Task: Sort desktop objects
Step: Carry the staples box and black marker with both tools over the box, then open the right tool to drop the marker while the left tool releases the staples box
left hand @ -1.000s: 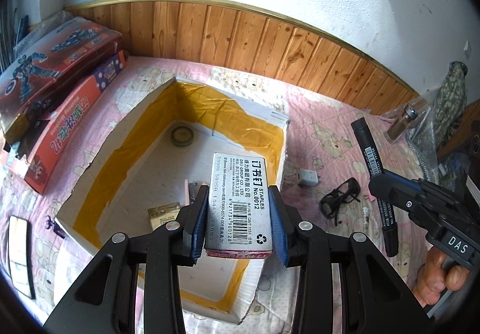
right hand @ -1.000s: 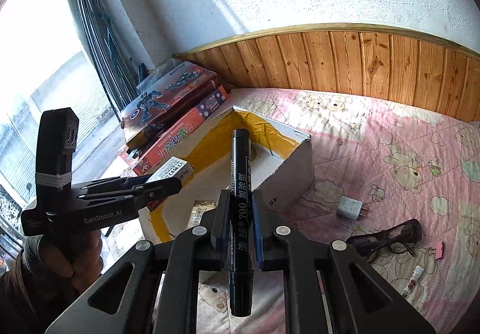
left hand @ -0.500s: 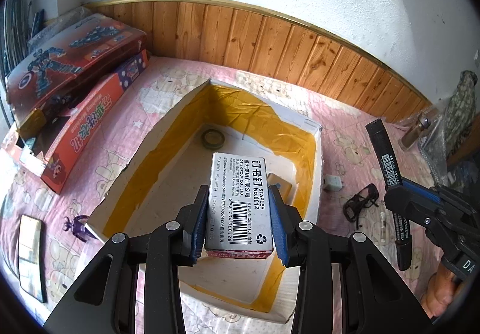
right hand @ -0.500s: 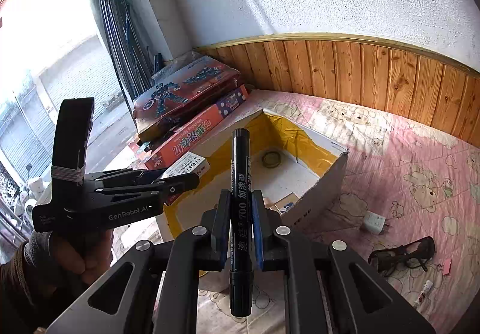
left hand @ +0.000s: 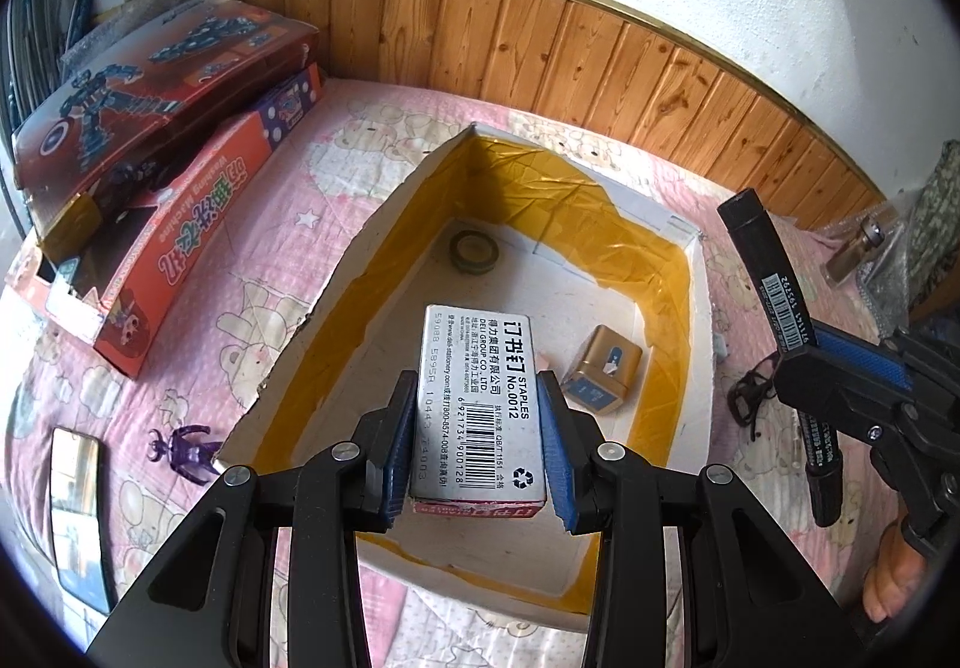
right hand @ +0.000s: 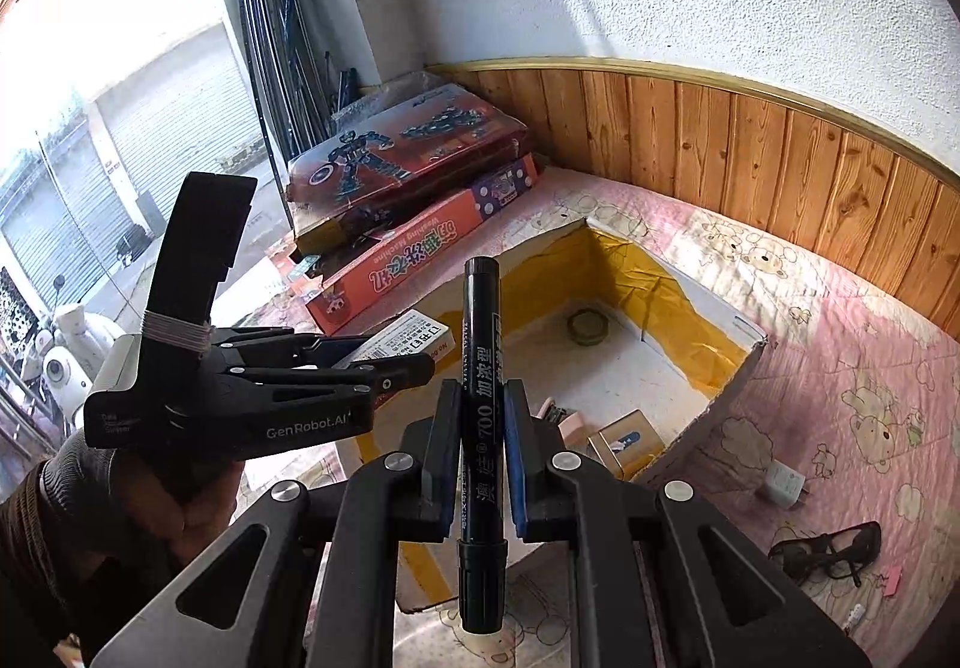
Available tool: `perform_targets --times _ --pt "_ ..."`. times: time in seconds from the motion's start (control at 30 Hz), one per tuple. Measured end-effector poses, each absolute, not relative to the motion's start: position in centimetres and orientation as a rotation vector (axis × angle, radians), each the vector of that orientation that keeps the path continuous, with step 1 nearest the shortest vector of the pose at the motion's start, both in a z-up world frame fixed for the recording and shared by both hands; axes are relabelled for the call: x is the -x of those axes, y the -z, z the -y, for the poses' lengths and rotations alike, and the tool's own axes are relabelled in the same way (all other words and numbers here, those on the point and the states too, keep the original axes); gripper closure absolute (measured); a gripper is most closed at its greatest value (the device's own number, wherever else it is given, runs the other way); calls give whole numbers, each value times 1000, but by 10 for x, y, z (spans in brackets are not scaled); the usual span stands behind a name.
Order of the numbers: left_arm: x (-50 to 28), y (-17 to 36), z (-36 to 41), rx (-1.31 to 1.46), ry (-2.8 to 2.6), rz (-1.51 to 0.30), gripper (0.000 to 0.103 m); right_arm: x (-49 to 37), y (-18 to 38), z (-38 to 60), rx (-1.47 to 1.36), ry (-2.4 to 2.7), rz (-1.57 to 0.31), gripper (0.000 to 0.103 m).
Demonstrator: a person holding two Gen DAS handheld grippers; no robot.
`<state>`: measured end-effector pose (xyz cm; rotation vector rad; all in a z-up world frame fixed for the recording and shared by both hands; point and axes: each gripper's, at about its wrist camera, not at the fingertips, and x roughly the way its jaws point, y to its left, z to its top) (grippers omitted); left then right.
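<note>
Left gripper point(left hand: 477, 443) clenched on staples box point(left hand: 480, 404), held above the open cardboard box point(left hand: 336, 308); right gripper point(right hand: 478, 455) clenched on black marker point(right hand: 480, 428), upright, beside the box; tape roll point(left hand: 474, 251) inside.

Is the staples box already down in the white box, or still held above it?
Still held. The left tool clamps the staples box by its sides above the white box, clear of the floor.
</note>
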<state>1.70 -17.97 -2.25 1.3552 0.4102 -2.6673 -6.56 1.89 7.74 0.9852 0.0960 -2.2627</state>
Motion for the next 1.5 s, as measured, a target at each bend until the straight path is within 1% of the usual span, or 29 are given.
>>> perform_targets --times 0.13,0.37,0.57,0.7,0.97,1.2,1.5 --pt "-13 29 189 -1382 2644 -402 64 83 -77 1 -1002 2223 -189 88" --pt "-1 42 196 -1440 2609 -351 64 116 -64 35 -1029 2176 -445 88" --pt "9 52 202 -1484 2587 -302 64 141 -40 58 -1072 2102 -685 88" --pt "11 57 203 -1505 2579 -278 64 157 -24 66 -1107 2054 -800 88" --pt "19 69 198 -1583 2553 -171 64 174 5 89 -1115 1922 -1022 88" --pt "25 86 198 -1669 2504 -148 64 195 35 104 -1168 1864 -1153 88" --pt "34 93 201 -1683 2471 -90 63 213 60 114 -1260 1800 -1198 88"
